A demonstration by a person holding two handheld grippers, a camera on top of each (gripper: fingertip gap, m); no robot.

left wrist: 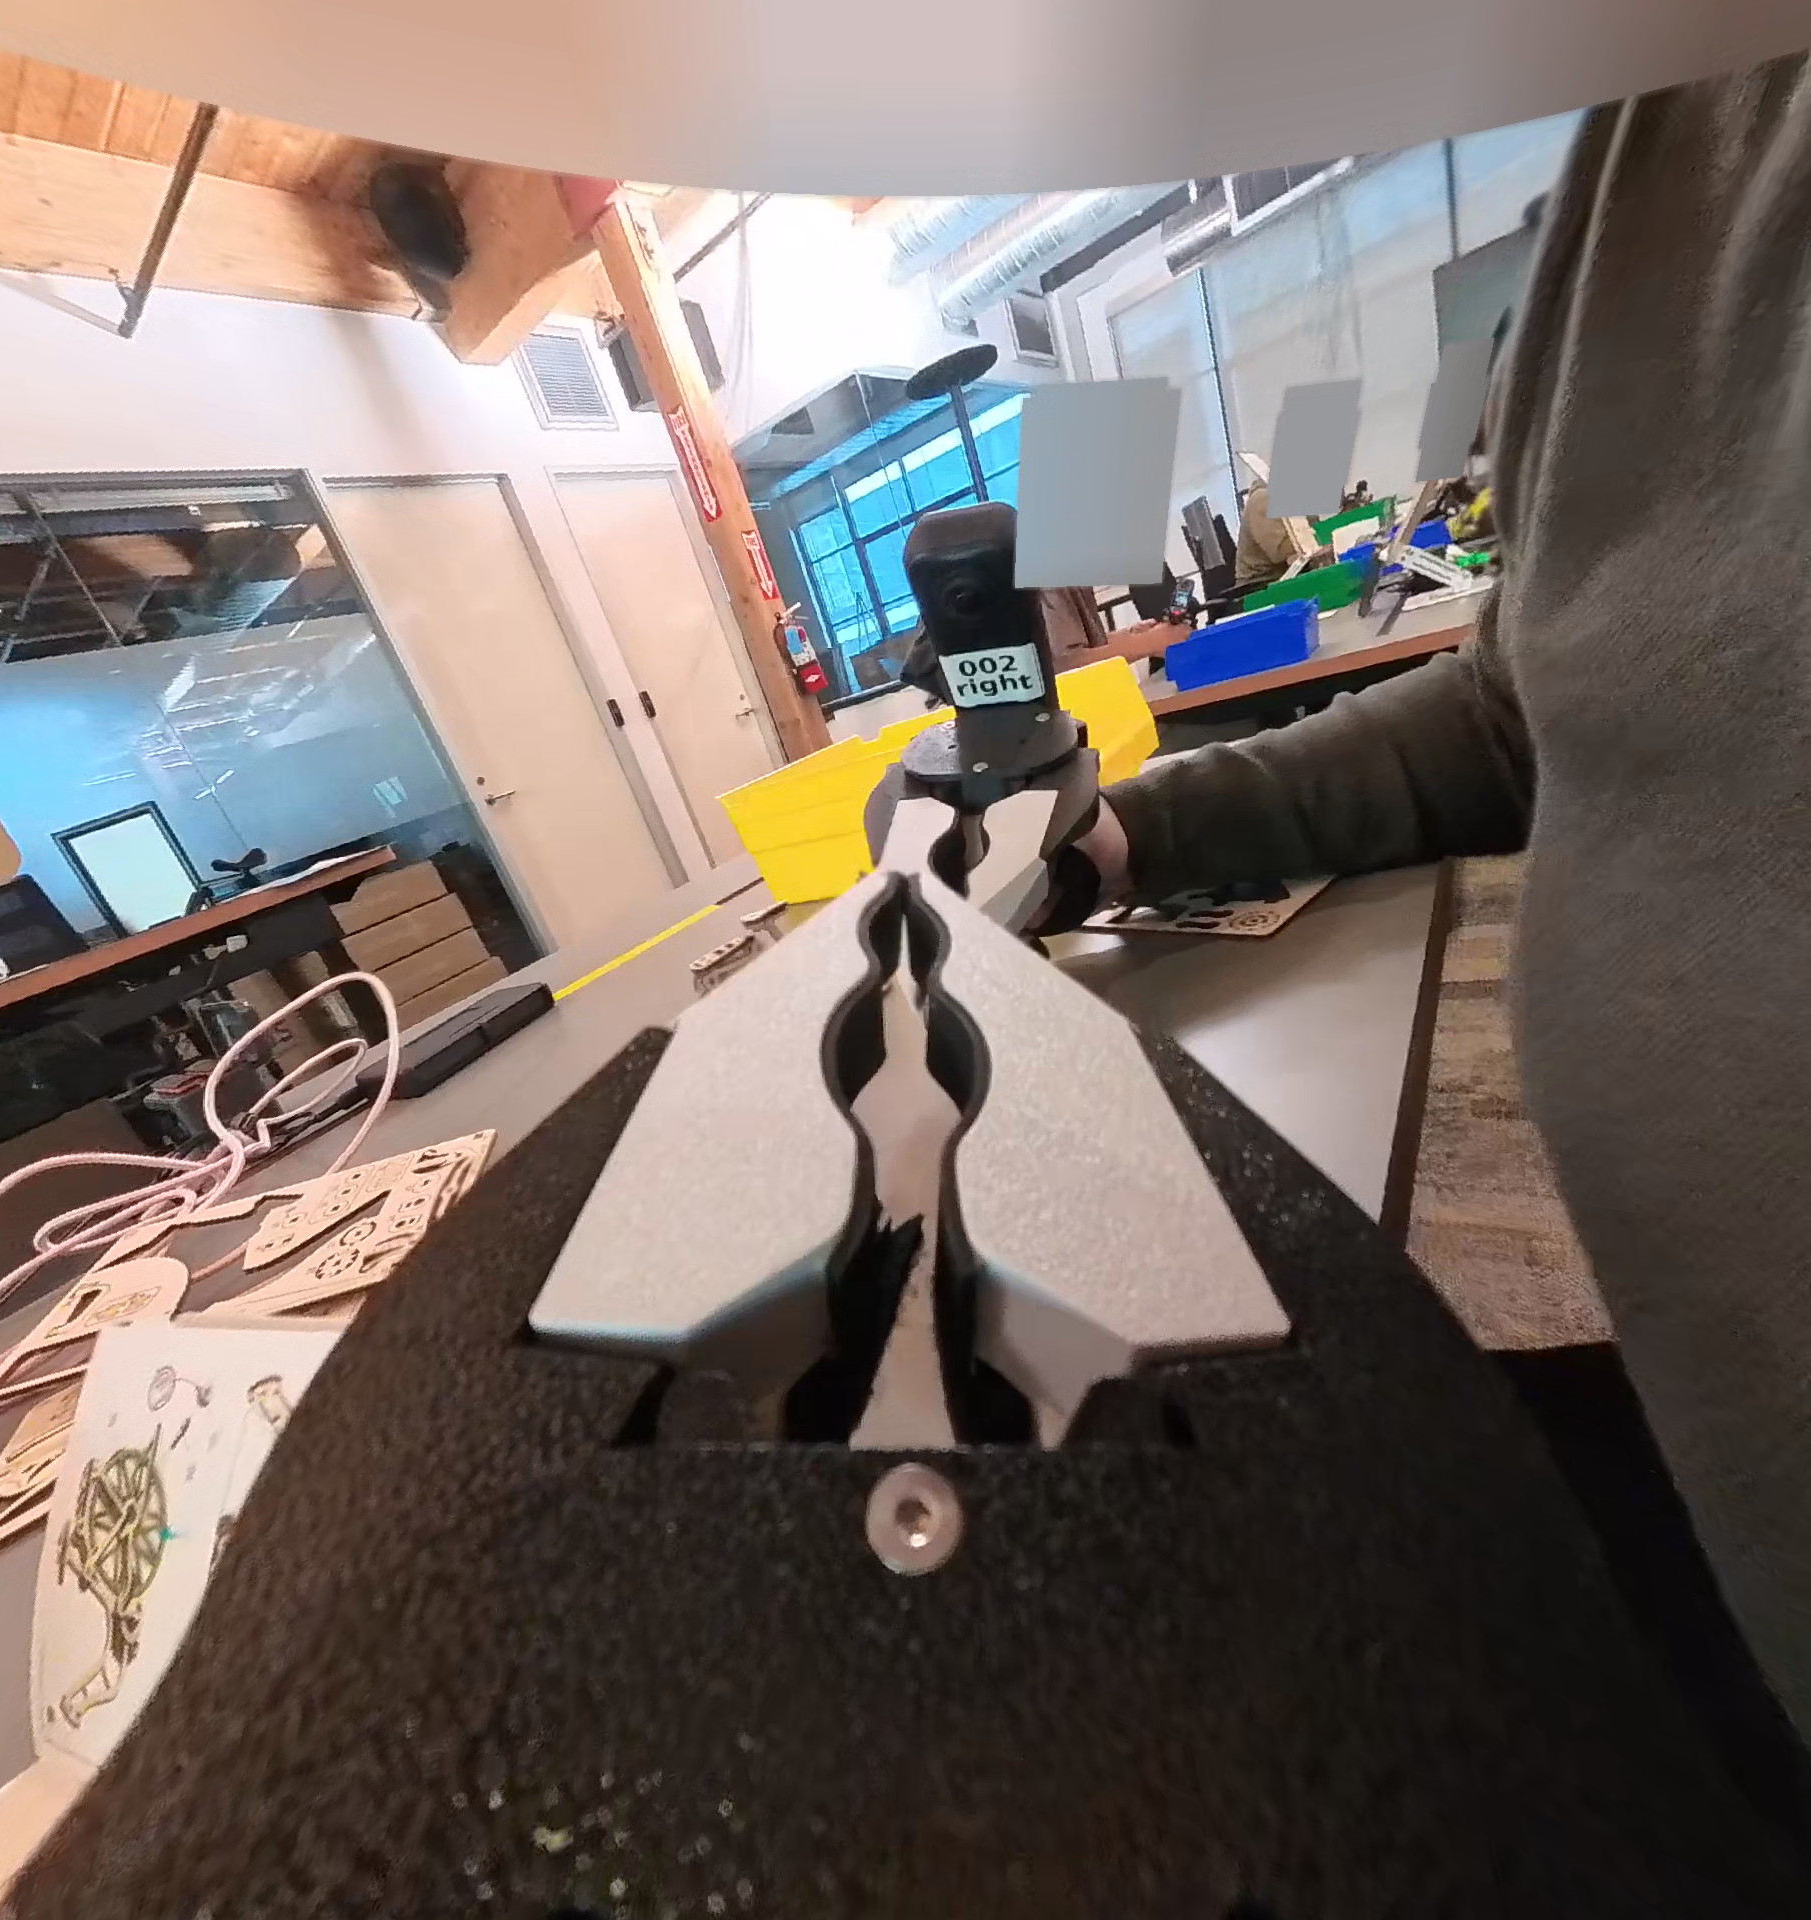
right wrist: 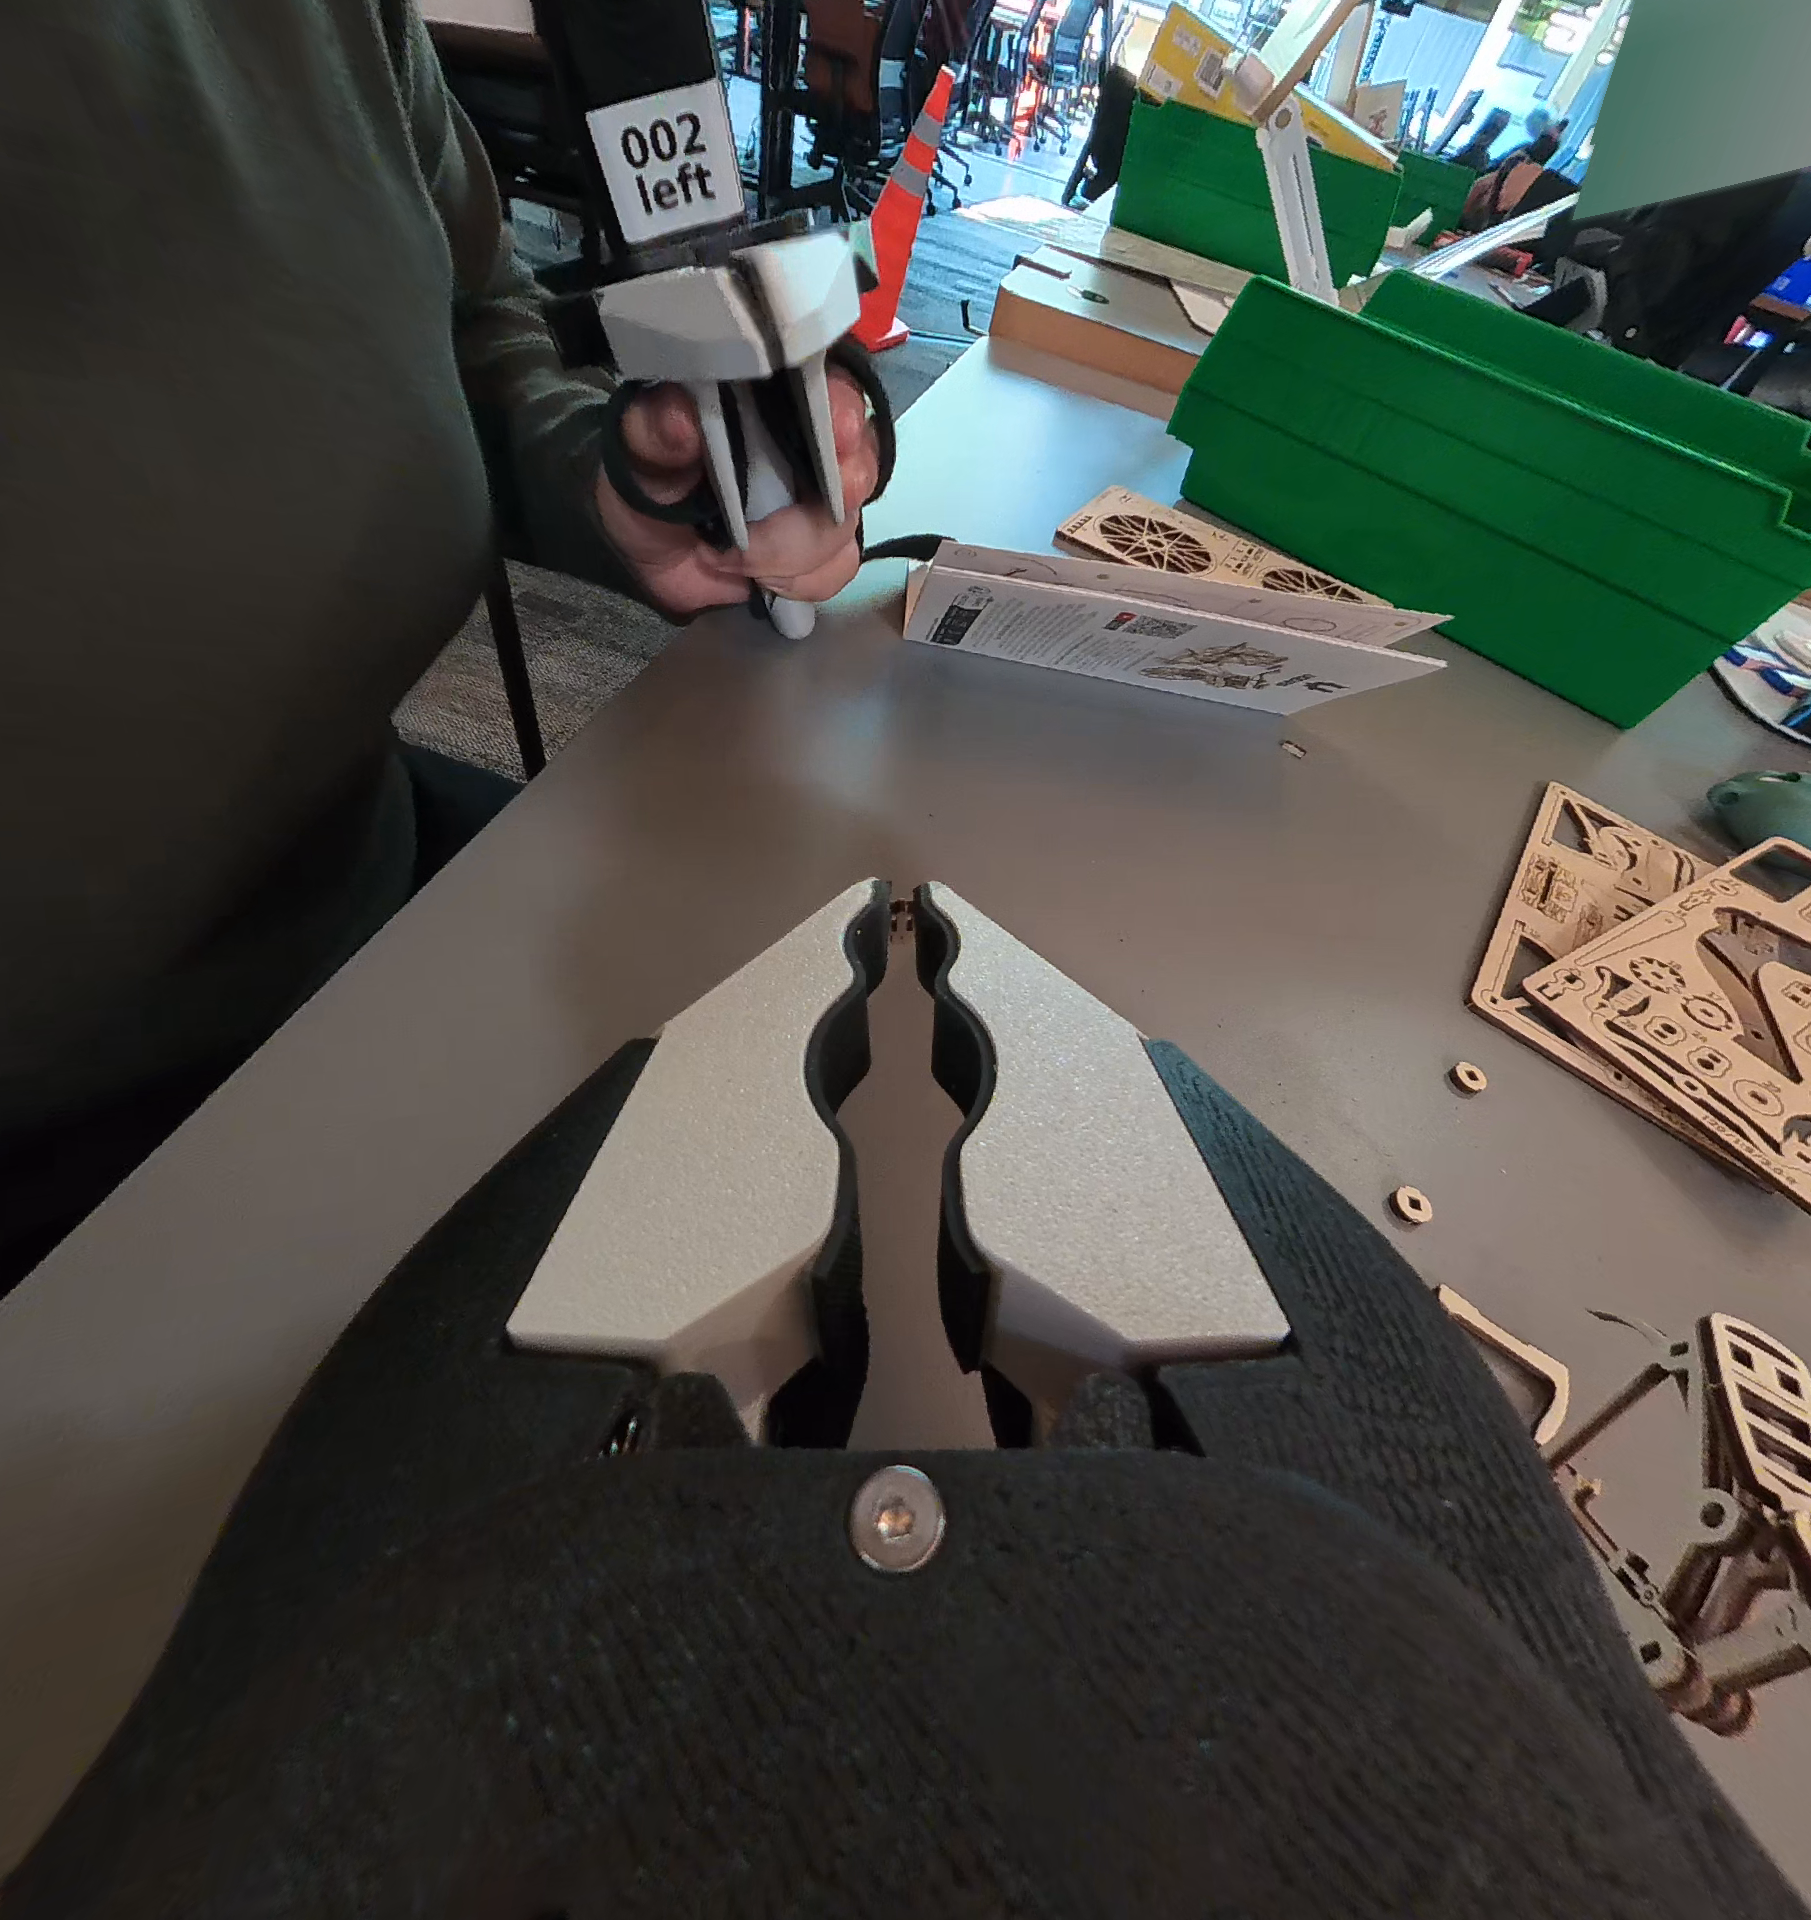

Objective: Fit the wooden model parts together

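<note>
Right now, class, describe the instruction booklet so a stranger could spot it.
Find the green bins on the grey table. Just before them lies the booklet, half open. Unlike the wooden sheets beside it, it is white printed paper.

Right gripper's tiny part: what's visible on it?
The tiny wooden part is a small dark-brown piece pinched at the very tips of the right gripper, whose grey fingers are nearly shut on it. It looks notched, but it is too small to make out its shape. It is held just above the grey table; contact unclear.

Booklet [right wrist: 1171, 634] on table [right wrist: 735, 831], before bins [right wrist: 1483, 478].
</note>
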